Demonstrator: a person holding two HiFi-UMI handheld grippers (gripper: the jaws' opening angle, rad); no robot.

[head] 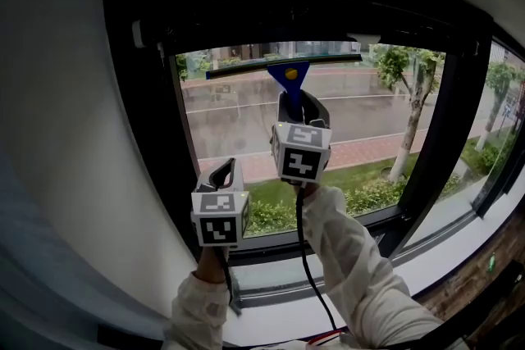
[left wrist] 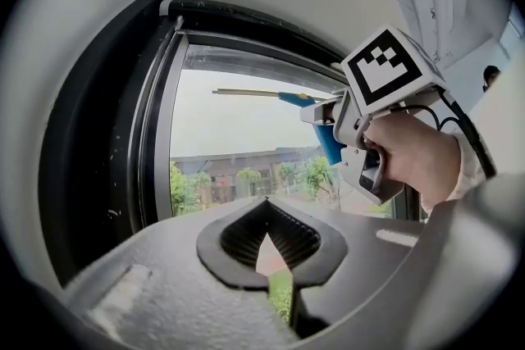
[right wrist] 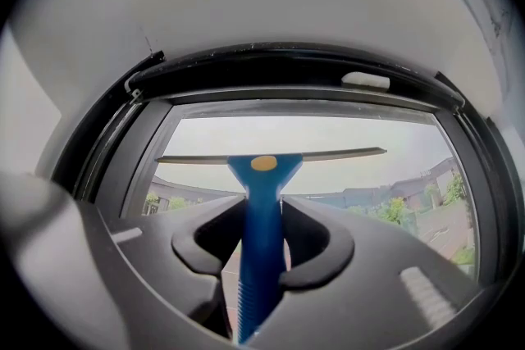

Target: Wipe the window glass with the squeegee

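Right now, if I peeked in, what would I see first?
A blue squeegee held high at the window glass, its blade near the top of the pane, with the right gripper shut on its handle. Lower left, the left gripper is empty, jaws together, beside the dark frame.

Daylight through window [head: 328, 119] — dim interior, fisheye-warped edges

glossy blue plastic squeegee [right wrist: 261, 201], matt black window frame [head: 148, 119]
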